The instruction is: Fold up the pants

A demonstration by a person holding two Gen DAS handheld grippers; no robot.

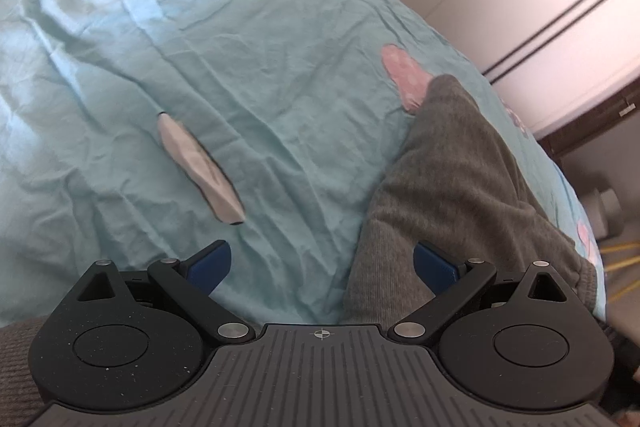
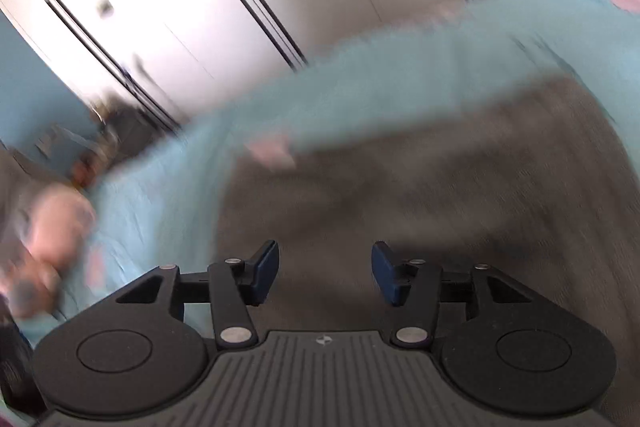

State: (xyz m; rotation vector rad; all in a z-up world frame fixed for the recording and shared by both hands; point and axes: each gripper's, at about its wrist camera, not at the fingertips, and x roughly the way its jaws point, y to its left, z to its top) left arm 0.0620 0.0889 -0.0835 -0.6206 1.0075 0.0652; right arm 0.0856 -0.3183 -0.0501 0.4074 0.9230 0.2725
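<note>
Grey knit pants (image 1: pixel 452 183) on the bed (image 1: pixel 200 67) are soft, limp, light; pinch a hem or waistband edge. Left gripper (image 1: pixel 322 263) and right gripper (image 2: pixel 325 273) fingers stand apart, empty.

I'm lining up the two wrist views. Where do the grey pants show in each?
Left wrist: grey pants run from the lower right up toward the middle right.
Right wrist: they fill the middle and right, blurred.
Shared landmark: the light blue bedsheet under them.
</note>
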